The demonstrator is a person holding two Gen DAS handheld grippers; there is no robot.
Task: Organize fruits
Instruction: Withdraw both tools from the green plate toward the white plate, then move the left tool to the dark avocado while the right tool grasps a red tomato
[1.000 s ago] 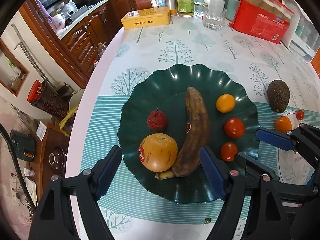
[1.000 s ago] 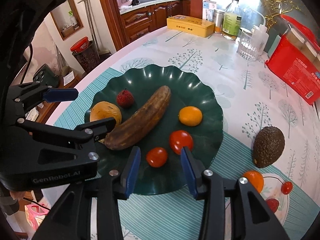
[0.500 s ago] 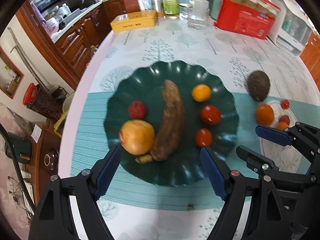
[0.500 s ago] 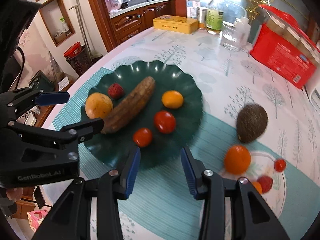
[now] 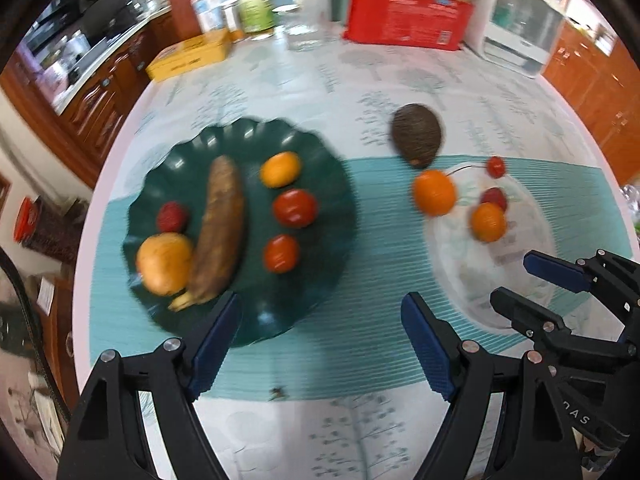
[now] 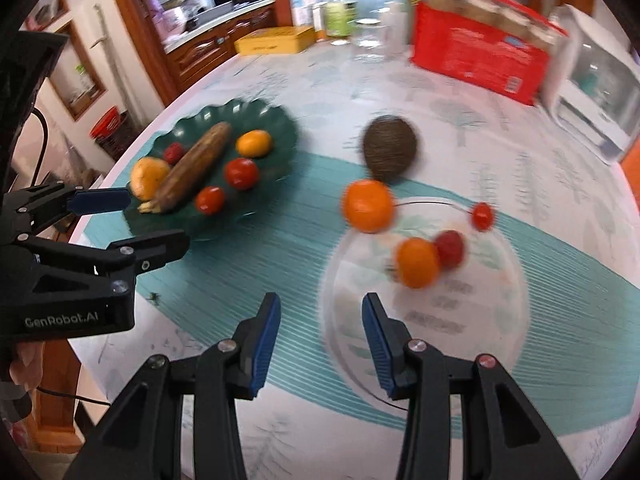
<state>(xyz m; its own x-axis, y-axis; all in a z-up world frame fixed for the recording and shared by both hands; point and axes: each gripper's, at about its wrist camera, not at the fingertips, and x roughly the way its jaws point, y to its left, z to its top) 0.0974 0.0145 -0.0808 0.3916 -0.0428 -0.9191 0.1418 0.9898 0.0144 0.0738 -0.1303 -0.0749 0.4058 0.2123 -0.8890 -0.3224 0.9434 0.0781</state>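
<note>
Both views blurred. Right gripper [image 6: 320, 344] empty, jaws moderately apart, poised over the near rim of the clear plate [image 6: 516, 344]; ahead and slightly right of it, the smaller orange [image 6: 417, 263], touching a red berry-like fruit [image 6: 450, 249]. Larger orange [image 6: 368, 206] and avocado [image 6: 390, 154] farther ahead. Left gripper [image 5: 320, 340] empty too, jaws wide, at the near edge of the green plate [image 5: 320, 300] with its banana [image 5: 218, 236], long axis running away from the jaws. Probably nearer the loose fruit: the right hand.
</note>
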